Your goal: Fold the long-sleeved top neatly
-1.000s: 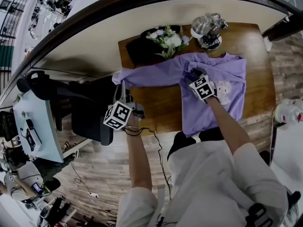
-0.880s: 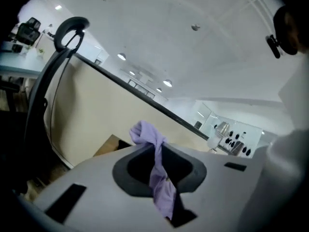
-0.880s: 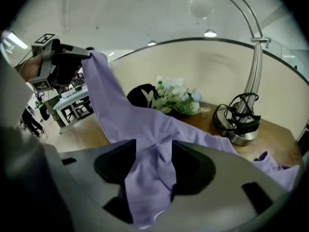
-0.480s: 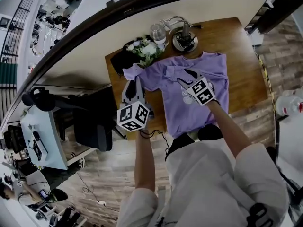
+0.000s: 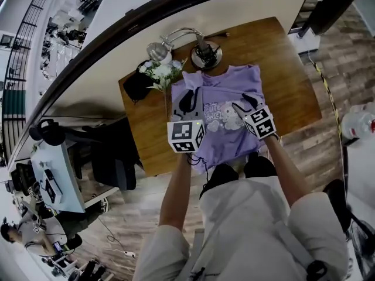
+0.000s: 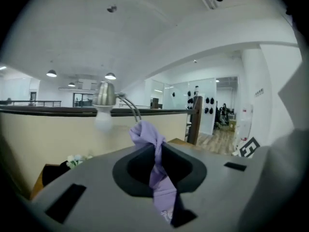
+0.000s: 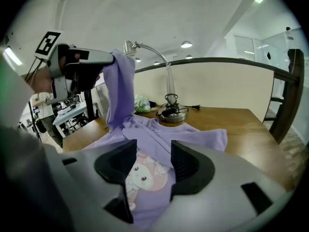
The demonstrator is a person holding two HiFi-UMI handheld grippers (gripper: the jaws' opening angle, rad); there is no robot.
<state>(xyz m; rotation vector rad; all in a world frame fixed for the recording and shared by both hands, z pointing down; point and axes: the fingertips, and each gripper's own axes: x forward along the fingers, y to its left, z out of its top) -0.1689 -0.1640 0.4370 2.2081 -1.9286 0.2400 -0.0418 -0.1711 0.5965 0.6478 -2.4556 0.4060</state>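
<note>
The purple long-sleeved top [image 5: 225, 130] lies on the wooden table [image 5: 287, 75], its cartoon print facing up. My left gripper [image 5: 186, 102] hangs above the top's left half, shut on the left sleeve [image 6: 155, 151], which is pinched and bunched between the jaws. In the right gripper view that sleeve [image 7: 118, 88] hangs lifted from the left gripper [image 7: 107, 62] down to the top's body [image 7: 193, 137]. My right gripper [image 5: 241, 106] hovers over the print [image 7: 140, 175] on the right half, open, with nothing between its fingers.
A metal desk lamp [image 5: 202, 50] stands at the table's far edge behind the collar. A bunch of white flowers [image 5: 159, 72] and a dark object [image 5: 136, 85] sit at the far left corner. A black office chair [image 5: 111, 151] stands left of the table.
My left gripper has carried the sleeve from off the table's left edge rightwards and up over the top's body. My right gripper has drawn back from the chest towards the right.
</note>
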